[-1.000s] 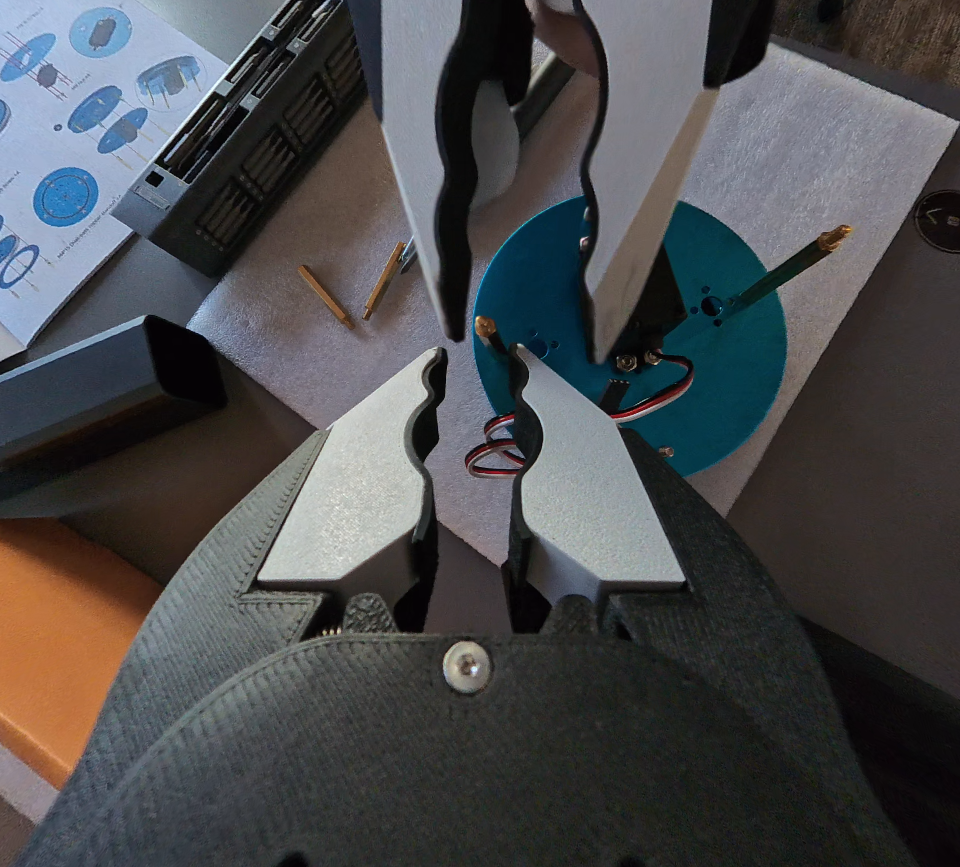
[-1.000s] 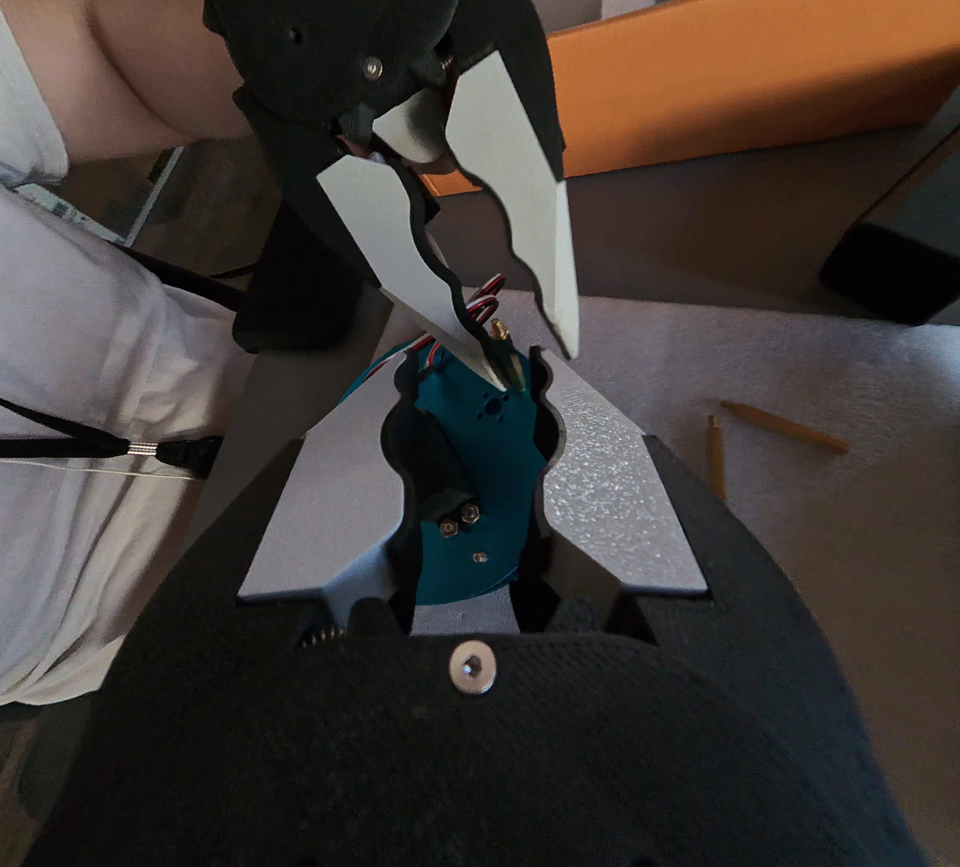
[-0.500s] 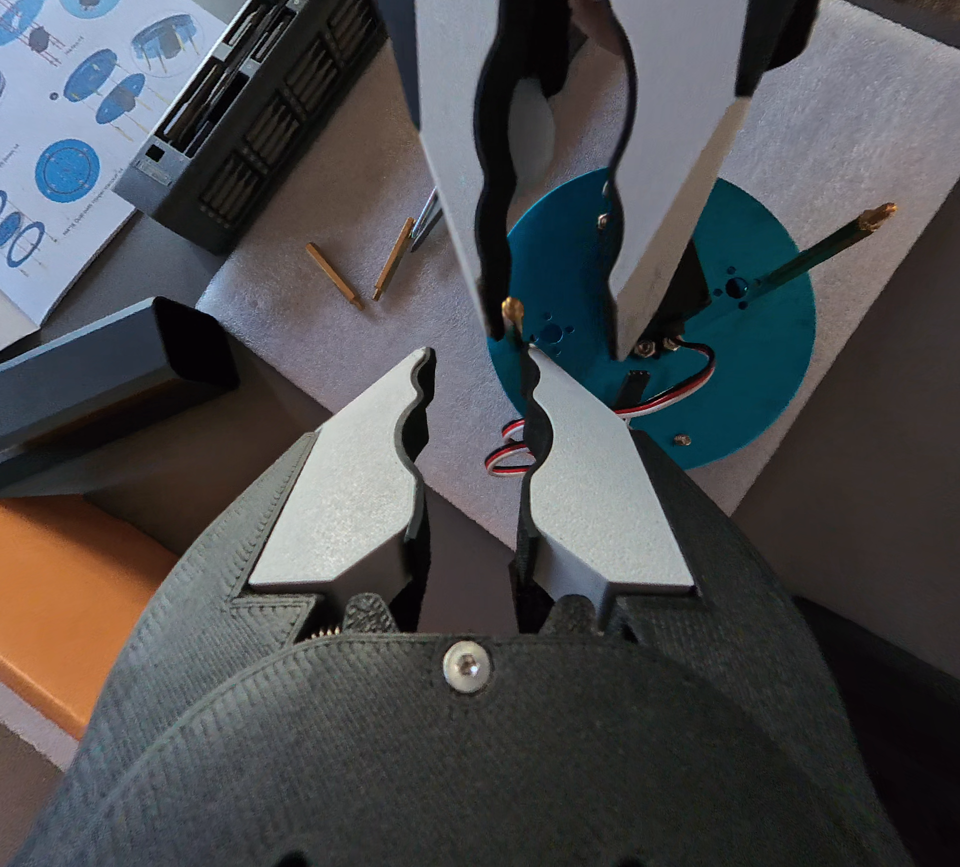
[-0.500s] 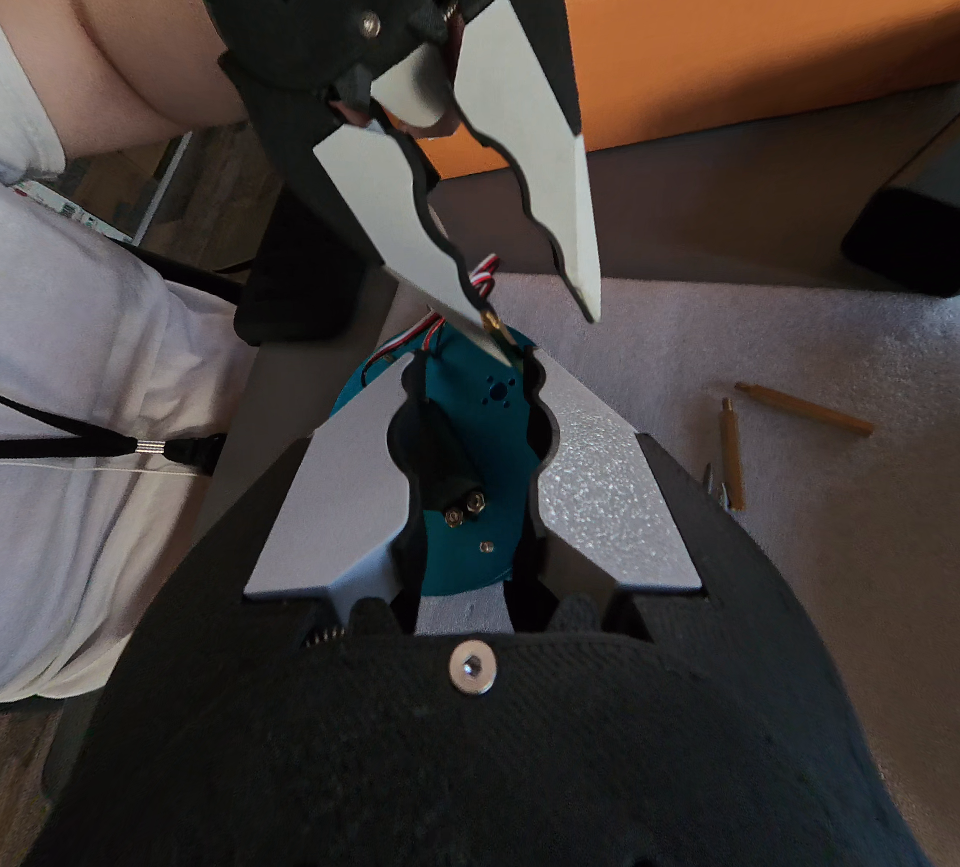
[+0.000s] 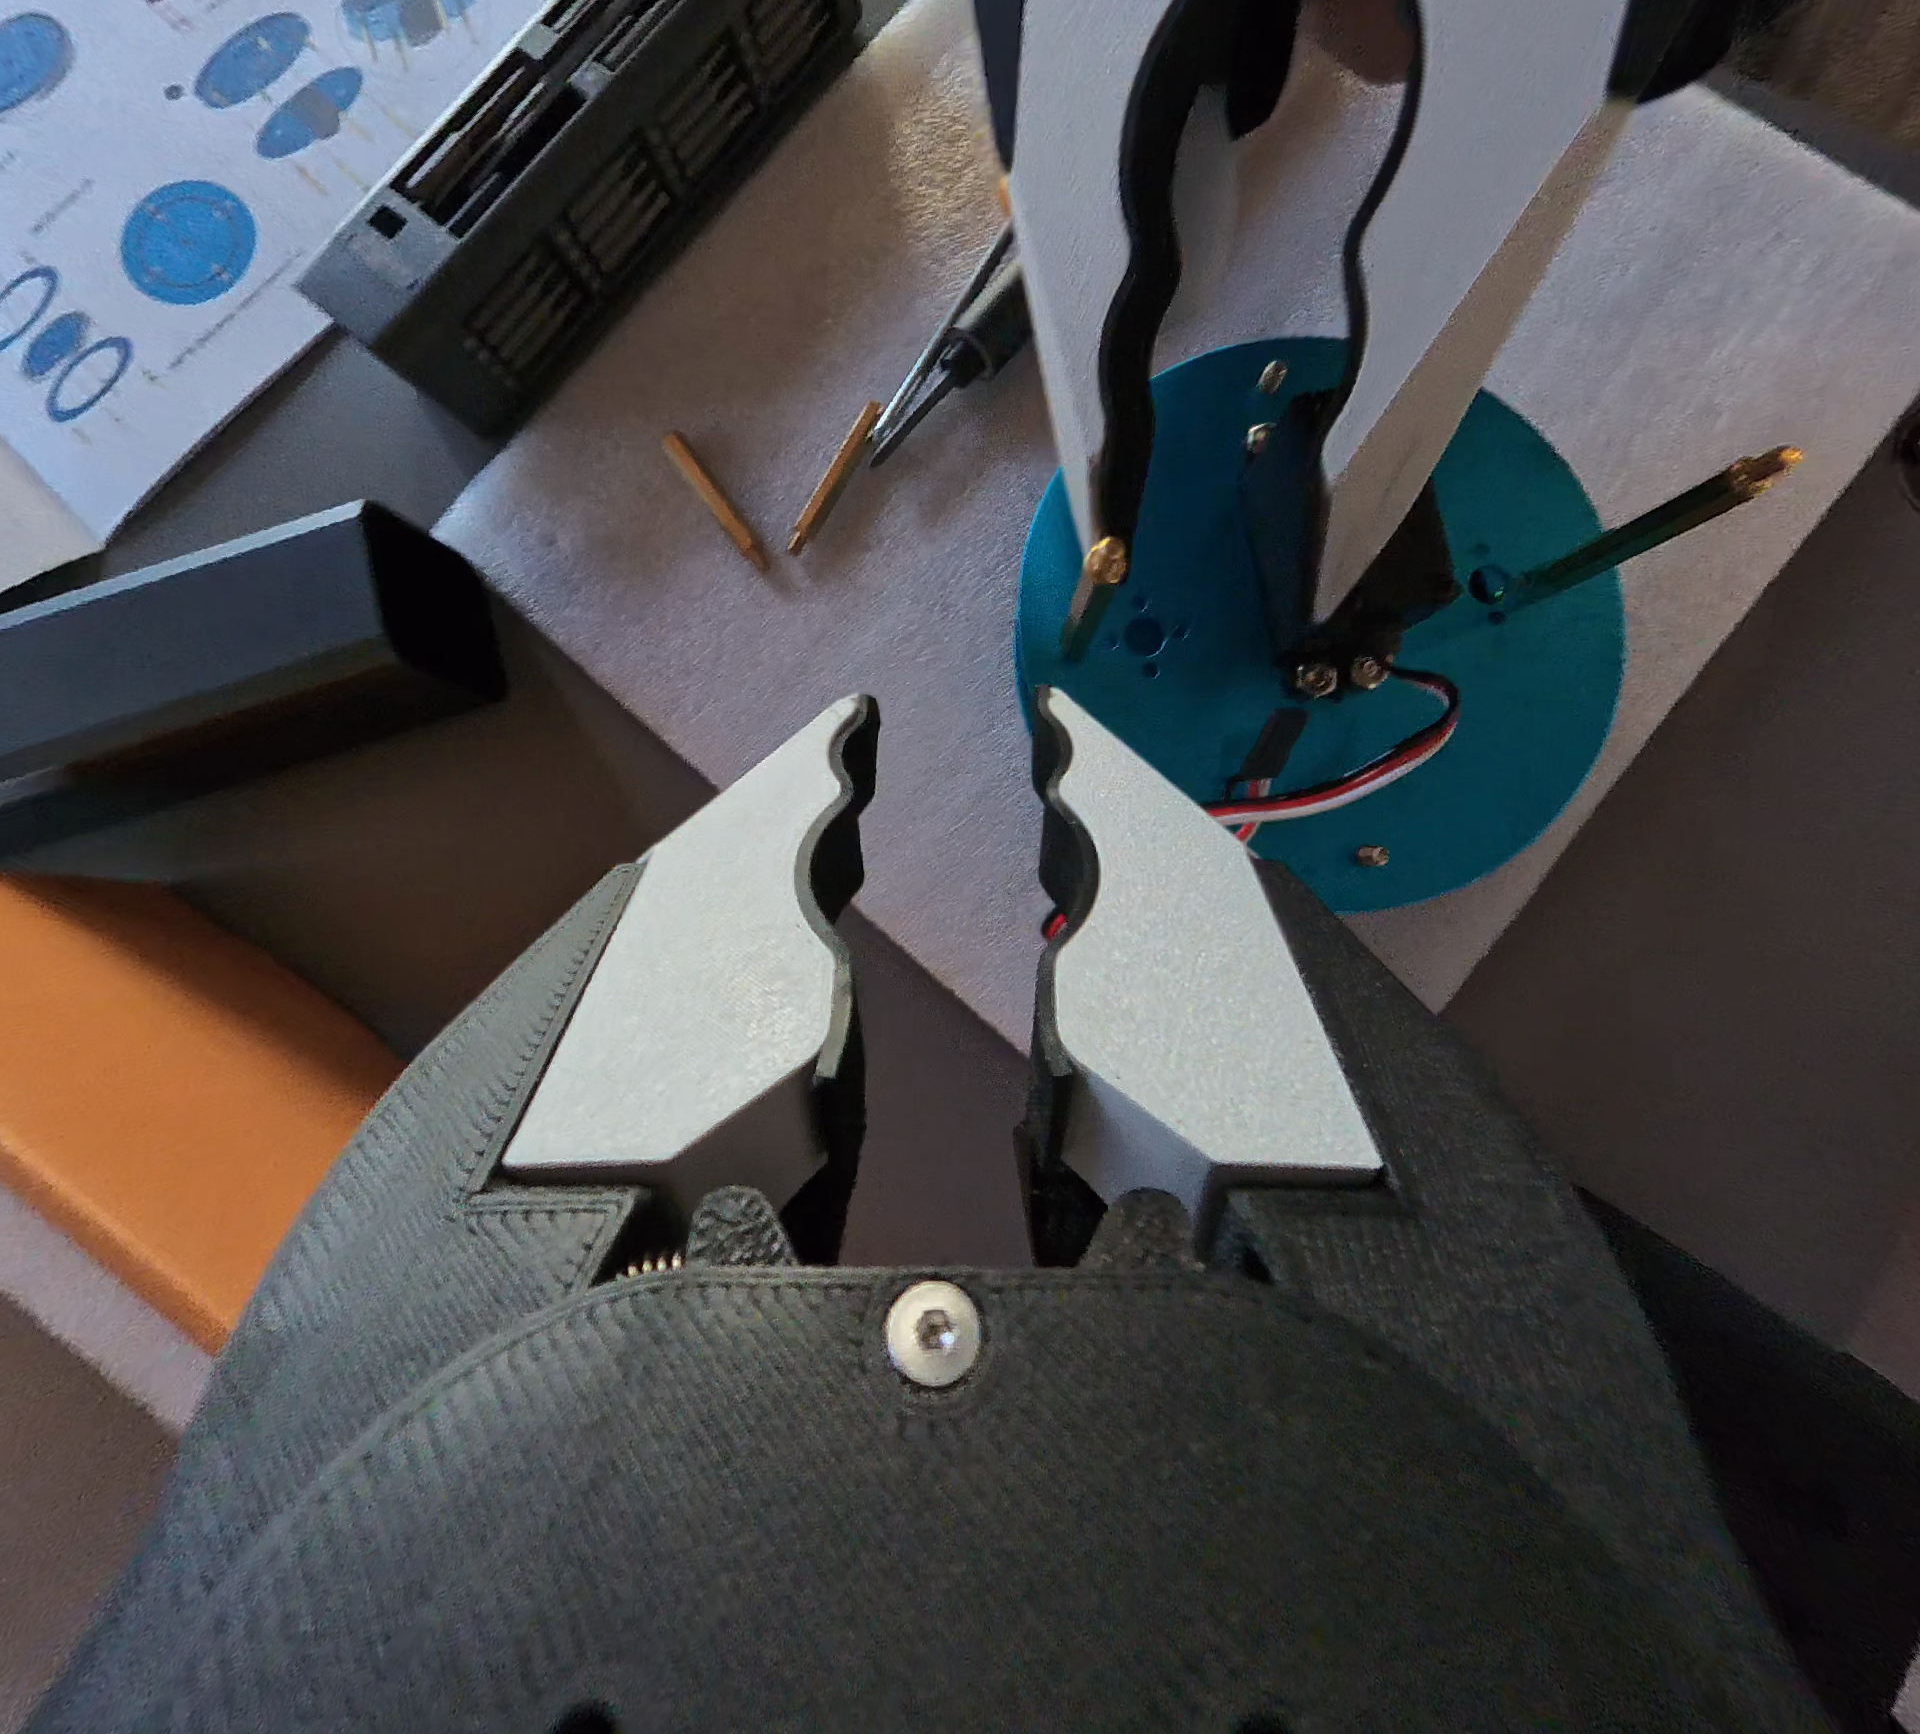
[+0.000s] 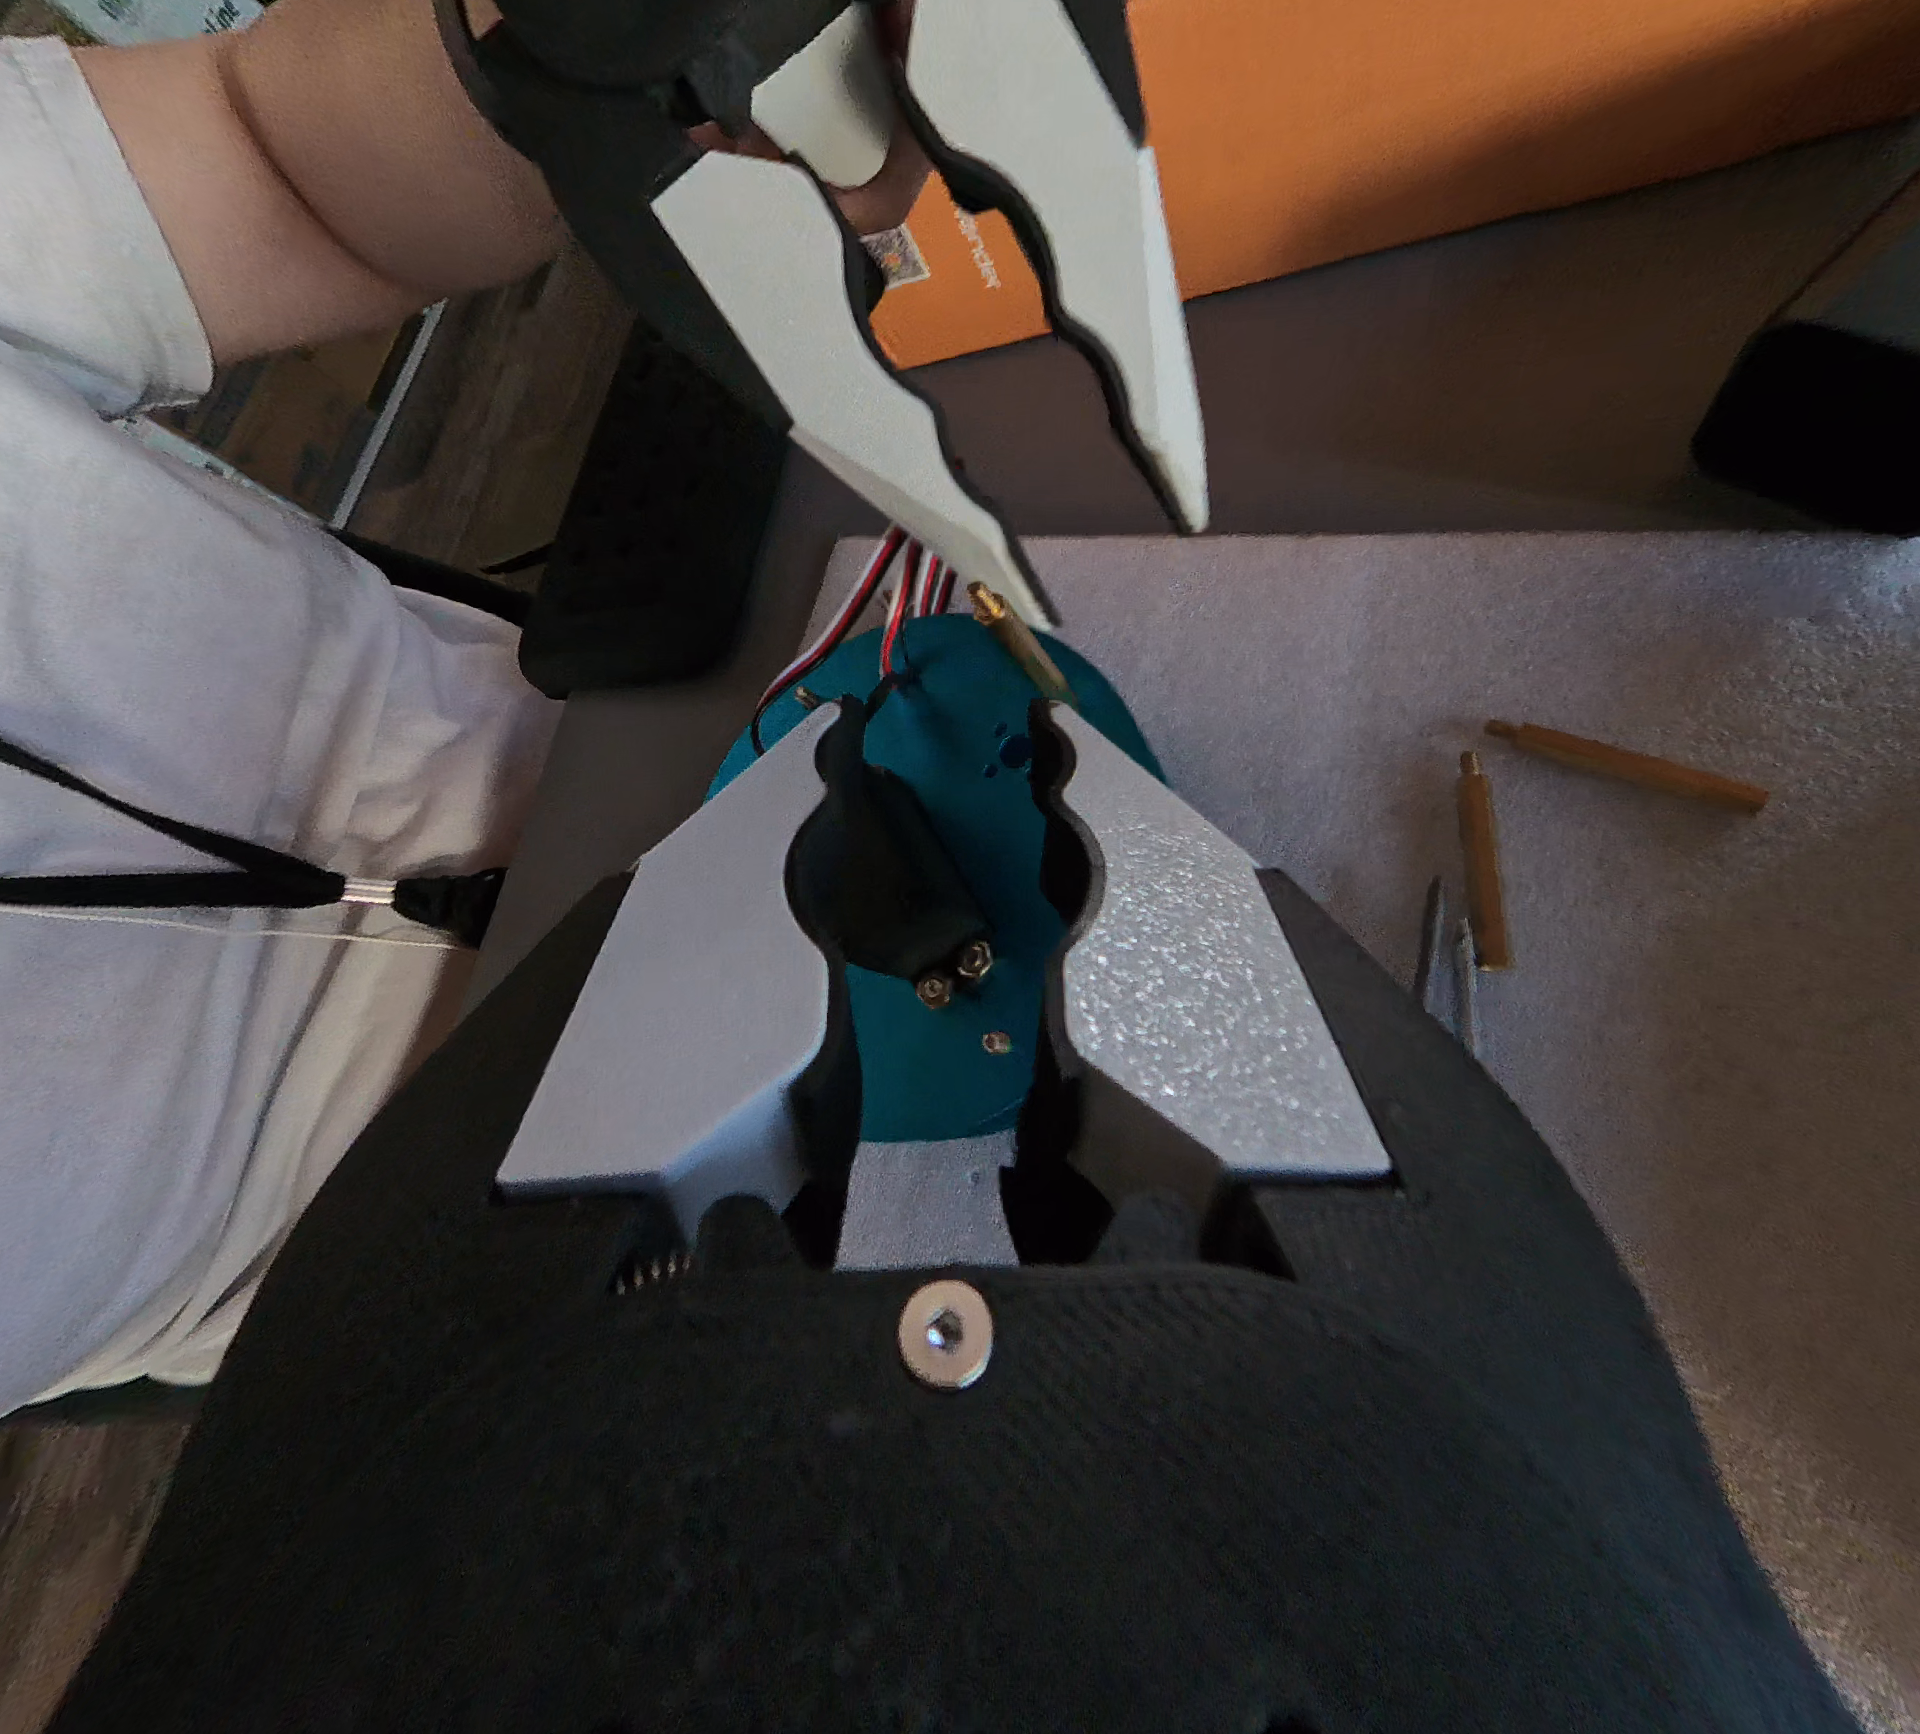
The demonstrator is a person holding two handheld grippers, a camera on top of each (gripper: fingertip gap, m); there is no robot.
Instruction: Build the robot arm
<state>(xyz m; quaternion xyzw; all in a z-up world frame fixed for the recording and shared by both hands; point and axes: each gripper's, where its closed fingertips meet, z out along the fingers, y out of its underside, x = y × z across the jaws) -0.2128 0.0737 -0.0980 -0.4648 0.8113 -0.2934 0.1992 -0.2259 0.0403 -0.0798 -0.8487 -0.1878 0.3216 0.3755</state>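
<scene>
A blue disc lies on a white foam mat. It carries a black servo with red, white and black wires. Two brass standoffs stand on it, one at its near edge and one at the right. My left gripper is open and empty, just short of the disc's edge; in the right wrist view its lower fingertip is beside the near standoff. My right gripper is open and straddles the servo over the disc.
Two loose brass standoffs and a thin dark tool lie on the mat. A dark bit case, a printed sheet, a dark square tube and an orange box lie left. A person's arm is near. The dark bit case is about 15 cm from both grippers' fingertips.
My left gripper has drawn back and up from the near standoff, which stays upright on the disc. My right gripper stays over the servo.
</scene>
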